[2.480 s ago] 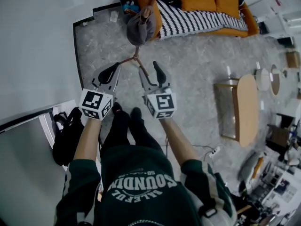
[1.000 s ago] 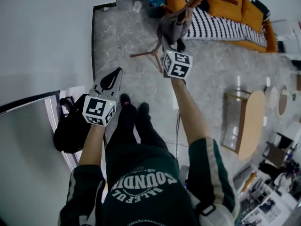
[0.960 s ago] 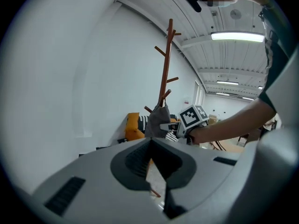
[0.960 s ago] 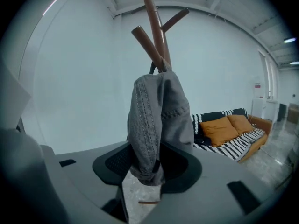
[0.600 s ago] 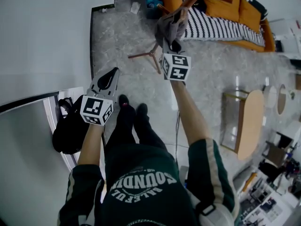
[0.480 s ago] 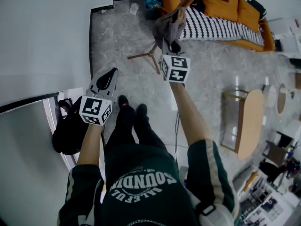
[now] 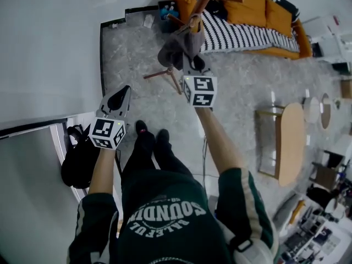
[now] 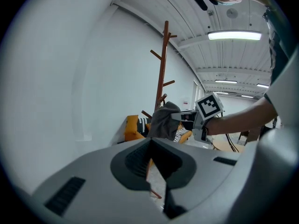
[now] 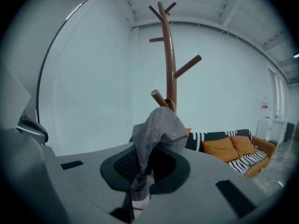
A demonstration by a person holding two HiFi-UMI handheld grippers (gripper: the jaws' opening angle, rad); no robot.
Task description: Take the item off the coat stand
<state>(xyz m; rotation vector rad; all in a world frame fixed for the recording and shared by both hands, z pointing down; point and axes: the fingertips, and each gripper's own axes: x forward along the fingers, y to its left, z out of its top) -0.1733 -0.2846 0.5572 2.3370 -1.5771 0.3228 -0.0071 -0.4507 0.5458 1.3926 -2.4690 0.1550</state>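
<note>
Right gripper view: grey cap (image 9: 158,125) pinched in right hand-held gripper (image 9: 138,190).

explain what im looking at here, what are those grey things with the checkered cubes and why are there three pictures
There is no robot here. A person holds a tool in each hand, and each tool has two jaws and a marker cube that is part of it. The top-down picture comes from a camera on the person's head. In it the left gripper shows on the left and the right gripper on the right. The other two pictures come from cameras riding on each tool, looking along its jaws. The room has a grey floor, an orange sofa and a wooden coat stand. The right gripper's jaws are shut on a grey cap that hangs at a lower peg of the stand. The left gripper's jaws are together with nothing between them.
</note>
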